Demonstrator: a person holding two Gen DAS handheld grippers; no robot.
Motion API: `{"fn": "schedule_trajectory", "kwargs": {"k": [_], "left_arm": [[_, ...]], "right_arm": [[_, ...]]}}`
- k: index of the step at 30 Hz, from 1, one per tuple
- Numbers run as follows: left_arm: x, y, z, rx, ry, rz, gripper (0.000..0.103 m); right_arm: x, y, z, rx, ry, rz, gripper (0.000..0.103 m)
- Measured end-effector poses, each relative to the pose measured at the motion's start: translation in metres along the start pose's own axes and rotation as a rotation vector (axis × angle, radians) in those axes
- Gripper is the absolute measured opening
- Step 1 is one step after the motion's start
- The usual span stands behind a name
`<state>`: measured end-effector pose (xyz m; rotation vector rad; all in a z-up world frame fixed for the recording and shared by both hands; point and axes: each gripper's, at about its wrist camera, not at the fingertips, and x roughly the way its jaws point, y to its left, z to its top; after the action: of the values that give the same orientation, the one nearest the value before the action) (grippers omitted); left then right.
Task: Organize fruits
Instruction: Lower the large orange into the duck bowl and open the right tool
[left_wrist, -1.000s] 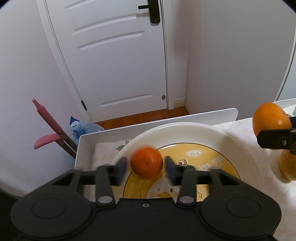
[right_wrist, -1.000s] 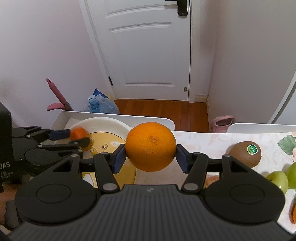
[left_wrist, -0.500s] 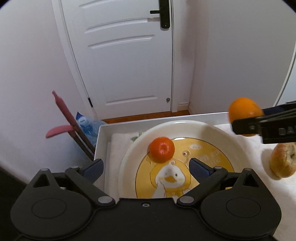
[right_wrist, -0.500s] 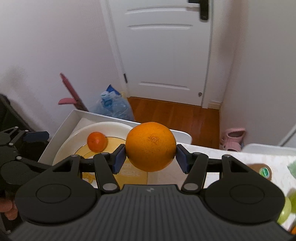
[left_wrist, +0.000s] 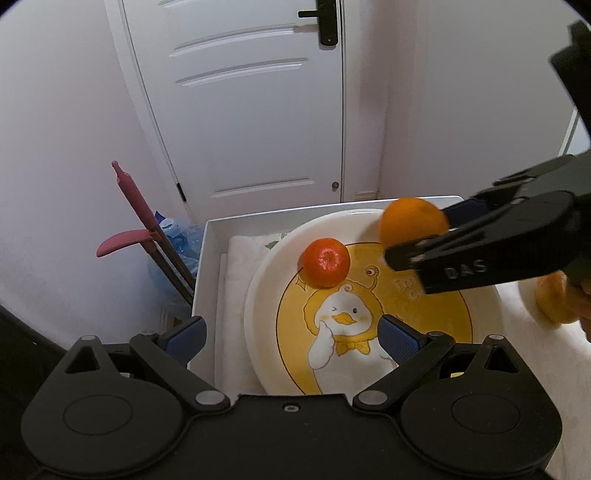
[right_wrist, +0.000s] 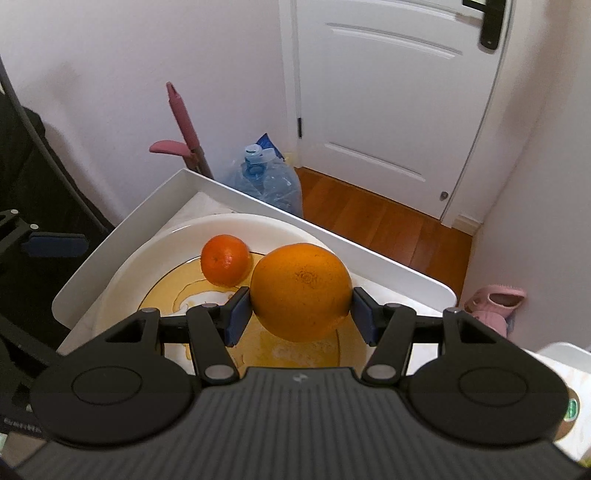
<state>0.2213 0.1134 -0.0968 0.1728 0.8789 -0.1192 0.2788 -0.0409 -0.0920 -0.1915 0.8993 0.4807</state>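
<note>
Our right tongs (right_wrist: 301, 312) are clamped on the big orange (right_wrist: 301, 290), one blue pad pressing each side, and they hold it just above the duck plate (right_wrist: 122, 275), toward its far right part. Our left tongs (left_wrist: 293, 334) stand wide apart with nothing between them; their jaws have just been opening, and the mandarin (left_wrist: 327, 262) they were around now sits free on the plate, left of the orange and near its far rim. In the left view the right tongs (left_wrist: 419, 238) reach in from the right with the orange (left_wrist: 412, 221) over the plate's far edge.

To set the orange down well, we judge it best to lower it until it touches the flat of the plate, clear of the mandarin, and only then part the tongs, slowly, since a round fruit released from height may roll over the rim. The plate rests in a white tray (right_wrist: 332, 242) on the bench; another yellowish fruit (left_wrist: 554, 299) lies off to the right.
</note>
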Motion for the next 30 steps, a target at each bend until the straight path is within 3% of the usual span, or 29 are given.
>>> {"fn": "schedule_trajectory", "kwargs": {"k": [5, 7, 8, 21, 30], "left_arm": [[0.002, 0.002, -0.003, -0.004, 0.010, -0.005, 0.101], [0.004, 0.002, -0.004, -0.010, 0.015, -0.010, 0.101], [0.004, 0.002, -0.005, -0.013, 0.015, -0.011, 0.101], [-0.011, -0.001, -0.007, -0.025, -0.002, -0.015, 0.101], [-0.038, -0.007, -0.006, -0.050, -0.043, -0.050, 0.101]], "right_arm": [[0.004, 0.005, 0.001, -0.020, -0.010, 0.002, 0.077], [-0.001, 0.005, 0.001, -0.034, -0.041, -0.004, 0.098], [-0.004, 0.006, 0.001, -0.036, -0.054, -0.013, 0.103], [-0.034, 0.007, -0.003, 0.004, -0.108, -0.070, 0.103], [-0.082, 0.008, -0.010, 0.067, -0.114, -0.038, 0.103]]}}
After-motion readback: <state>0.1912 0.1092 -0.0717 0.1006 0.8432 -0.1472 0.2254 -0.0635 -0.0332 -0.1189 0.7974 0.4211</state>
